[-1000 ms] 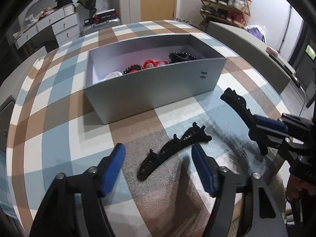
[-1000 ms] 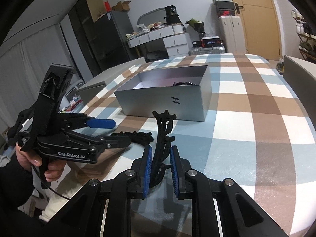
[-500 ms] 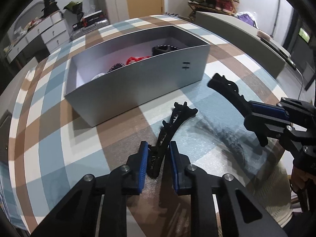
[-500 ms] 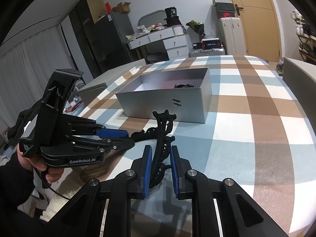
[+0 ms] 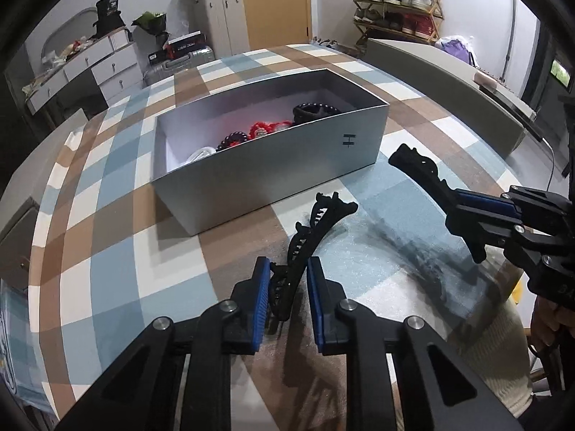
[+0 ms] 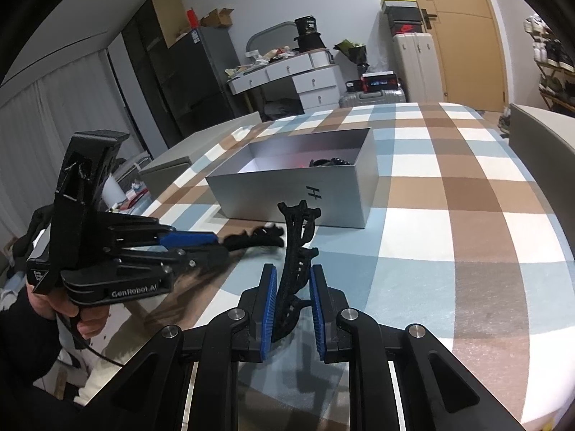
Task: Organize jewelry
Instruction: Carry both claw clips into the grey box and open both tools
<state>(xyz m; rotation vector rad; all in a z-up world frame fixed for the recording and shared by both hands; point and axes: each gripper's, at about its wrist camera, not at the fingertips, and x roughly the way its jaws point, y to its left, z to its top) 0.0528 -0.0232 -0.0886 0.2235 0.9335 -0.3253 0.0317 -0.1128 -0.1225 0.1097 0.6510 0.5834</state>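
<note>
Black claw (image 5: 286,289), blue pads (image 5: 260,296), silver screws.

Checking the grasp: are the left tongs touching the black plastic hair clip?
Touching: the left wrist view shows the left tongs clamped on the black plastic hair clip.

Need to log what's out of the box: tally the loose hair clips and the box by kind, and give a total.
Black hair clips: 2, one in the left gripper, one in the right gripper
Grey box: 1
Total: 3
</note>
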